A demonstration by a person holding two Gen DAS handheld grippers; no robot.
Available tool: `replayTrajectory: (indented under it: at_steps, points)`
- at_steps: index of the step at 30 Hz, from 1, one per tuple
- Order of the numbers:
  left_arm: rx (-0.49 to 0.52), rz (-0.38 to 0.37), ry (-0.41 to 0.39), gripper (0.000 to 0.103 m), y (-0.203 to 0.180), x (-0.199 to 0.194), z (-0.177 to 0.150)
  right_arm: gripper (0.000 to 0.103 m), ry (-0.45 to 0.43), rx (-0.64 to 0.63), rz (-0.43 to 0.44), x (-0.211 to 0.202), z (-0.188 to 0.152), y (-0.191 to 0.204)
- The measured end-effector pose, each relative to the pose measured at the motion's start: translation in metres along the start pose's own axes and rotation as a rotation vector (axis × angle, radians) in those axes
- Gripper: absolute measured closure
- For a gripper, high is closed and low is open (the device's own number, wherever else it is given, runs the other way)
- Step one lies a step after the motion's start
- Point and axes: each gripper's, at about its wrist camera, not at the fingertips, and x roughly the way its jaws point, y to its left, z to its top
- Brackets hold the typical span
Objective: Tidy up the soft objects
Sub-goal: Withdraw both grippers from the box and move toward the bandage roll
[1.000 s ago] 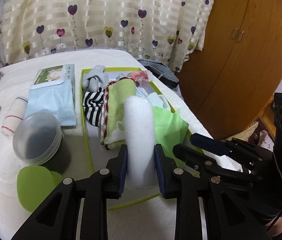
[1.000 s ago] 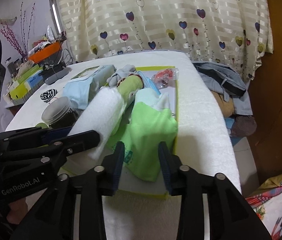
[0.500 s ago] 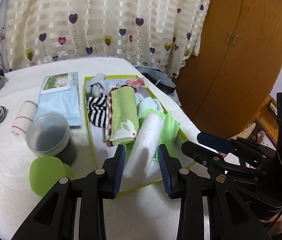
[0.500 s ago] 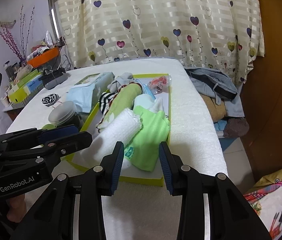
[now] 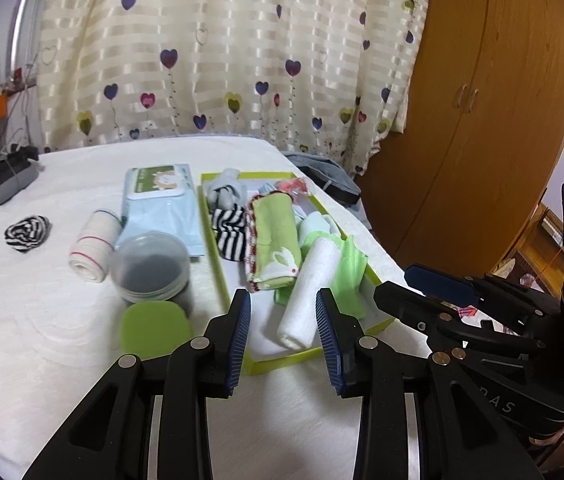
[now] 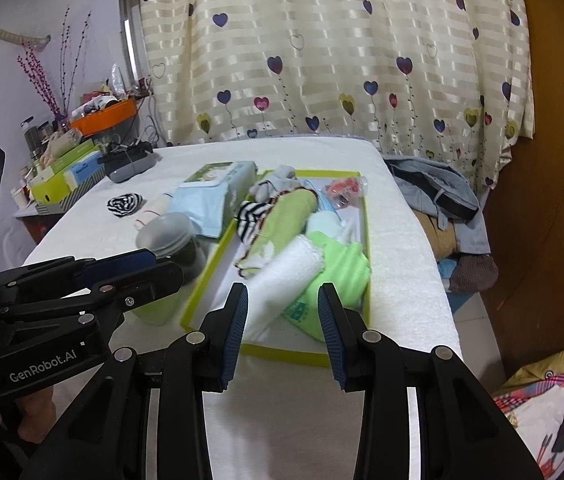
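A fluffy white towel roll [image 5: 309, 290] lies in the shallow lime-rimmed tray [image 5: 282, 361] on the quilted white worktop [image 5: 42, 320], its long axis running from the near rim up toward the far right, its far end resting on a crumpled light-green cloth [image 5: 348, 276]. Beside it lies a folded green terry towel [image 5: 276, 240] with a rabbit motif (red stitched edging). The left claw [image 5: 284, 326] stands part-open and empty. The right claw [image 6: 283, 322] holds nothing, its jaws spreading.

Left claw [image 5: 283, 300] gapes empty; right claw [image 6: 282, 294] opening.
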Motion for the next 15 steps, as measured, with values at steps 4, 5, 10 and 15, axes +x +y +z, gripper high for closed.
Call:
replayTrajectory:
  at_steps: [4, 5, 10, 15]
  points:
    - [-0.010, 0.011, -0.025, 0.071, 0.009, -0.015, -0.002, 0.058, -0.016, -0.015, 0.006, -0.007, 0.002, 0.012]
    - [-0.013, 0.014, -0.029, 0.071, 0.011, -0.018, -0.002, 0.058, -0.020, -0.020, 0.008, -0.009, 0.002, 0.015]
    - [-0.030, 0.031, -0.044, 0.071, 0.023, -0.030, -0.005, 0.058, -0.028, -0.047, 0.020, -0.013, 0.004, 0.032]
    - [-0.047, 0.051, -0.055, 0.071, 0.036, -0.040, -0.009, 0.058, -0.029, -0.074, 0.036, -0.012, 0.005, 0.047]
